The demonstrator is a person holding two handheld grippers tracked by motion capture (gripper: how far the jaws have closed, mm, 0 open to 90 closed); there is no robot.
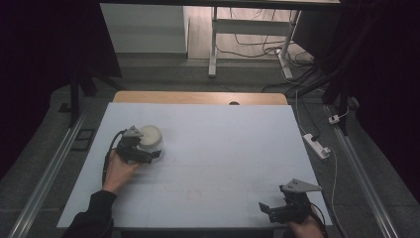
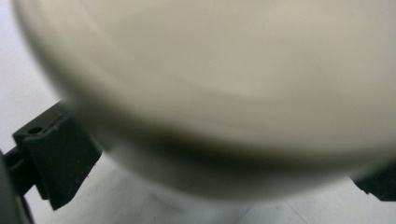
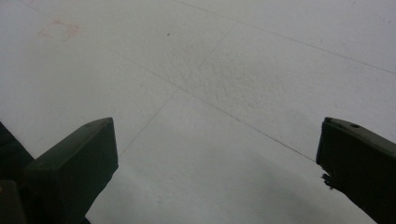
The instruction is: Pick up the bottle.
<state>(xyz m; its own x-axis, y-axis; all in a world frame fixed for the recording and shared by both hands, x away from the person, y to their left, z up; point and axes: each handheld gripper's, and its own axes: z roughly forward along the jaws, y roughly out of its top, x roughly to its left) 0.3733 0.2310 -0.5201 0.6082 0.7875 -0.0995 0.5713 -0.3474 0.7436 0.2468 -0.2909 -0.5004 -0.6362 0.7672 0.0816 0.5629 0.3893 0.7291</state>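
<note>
White and rounded, the cup (image 2: 224, 93) sits between the jaws of the left gripper (image 1: 140, 151), one black jaw at each side of it in the left gripper view. It is so close to that camera that it is blurred, and I cannot tell whether the pads press its wall or merely flank it. From the high view the cup (image 1: 151, 136) stands upright on the table (image 1: 223, 148), in the left half and closer to the left edge than to the middle, though with bare surface between it and that edge. Free tabletop stretches away from it toward the far edge, toward the centre and toward the near edge.

Behind the left gripper, the left hand (image 1: 118, 171) holds the handle from the near side, with the forearm and its dark sleeve (image 1: 94, 213) coming up from the bottom left corner. A black cable loops off the gripper's left side.

Jaws of the right gripper (image 3: 217, 154) stand wide apart with nothing between them, just pale tabletop crossed by thin seams and, farther out, a faint reddish mark (image 3: 58, 29). In the high view the right gripper (image 1: 285, 208) rests low near the table's near right corner, close to the front edge and well apart from the cup. Its grey plate points to the right, and the right hand (image 1: 307, 229) shows partly at the bottom of the frame. The whole middle of the table lies open between the two grippers.
</note>
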